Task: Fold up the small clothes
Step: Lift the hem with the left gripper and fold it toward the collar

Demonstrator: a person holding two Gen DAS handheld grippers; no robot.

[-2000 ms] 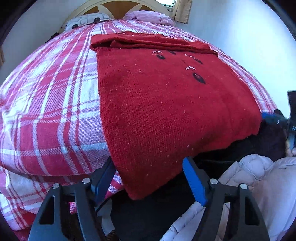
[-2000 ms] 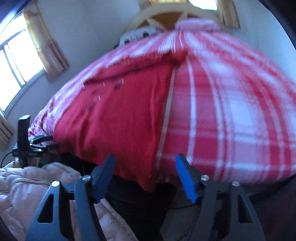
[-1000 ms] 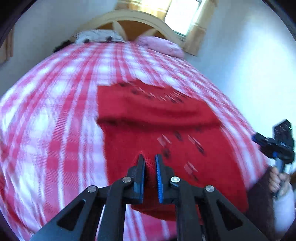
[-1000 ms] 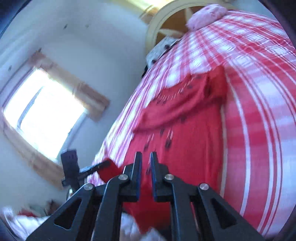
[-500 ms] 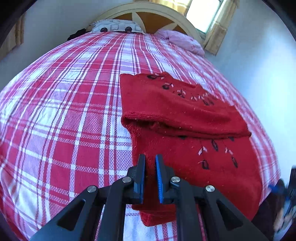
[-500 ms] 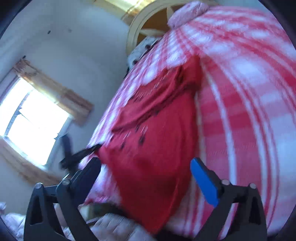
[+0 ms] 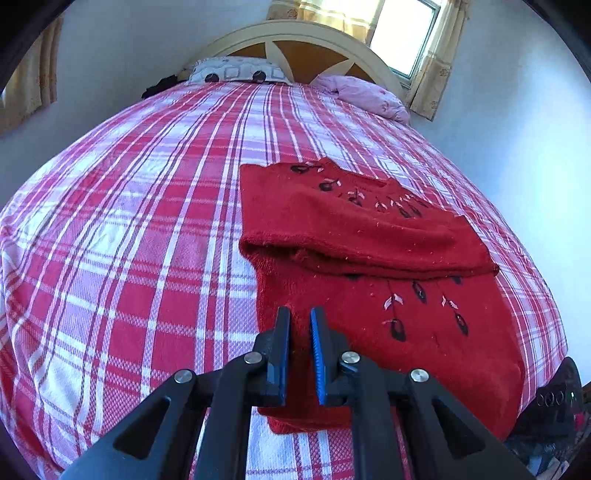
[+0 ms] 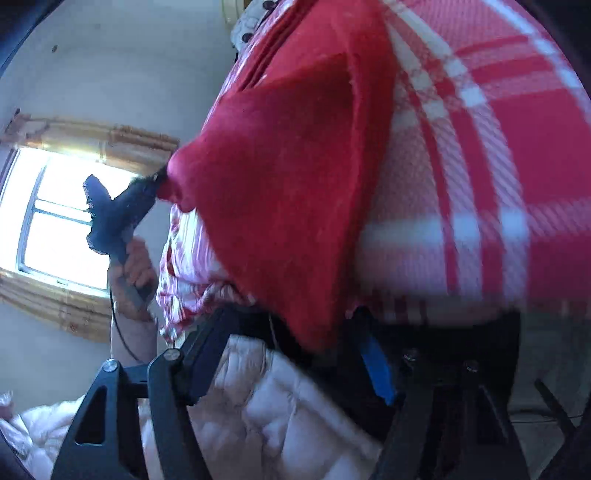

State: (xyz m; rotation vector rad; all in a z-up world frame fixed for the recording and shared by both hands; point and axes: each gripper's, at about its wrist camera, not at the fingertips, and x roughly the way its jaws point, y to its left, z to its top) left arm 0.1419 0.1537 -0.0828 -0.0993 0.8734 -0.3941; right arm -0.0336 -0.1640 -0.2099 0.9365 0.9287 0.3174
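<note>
A bed (image 7: pixel 122 229) under a red-and-white plaid cover fills the left wrist view, with a pale arched headboard (image 7: pixel 295 35) at top centre, two pillows (image 7: pixel 236 72) against it and one curtained window (image 7: pixel 399 33) at upper right. One red knit sweater (image 7: pixel 369 236) lies right of centre, its far part folded over. The left gripper (image 7: pixel 300 325), at bottom centre, has its jaws clamped on the sweater's near edge. In the right wrist view the right gripper (image 8: pixel 284 339) has jaws closing, the sweater's hanging corner between them, not yet pressed.
</note>
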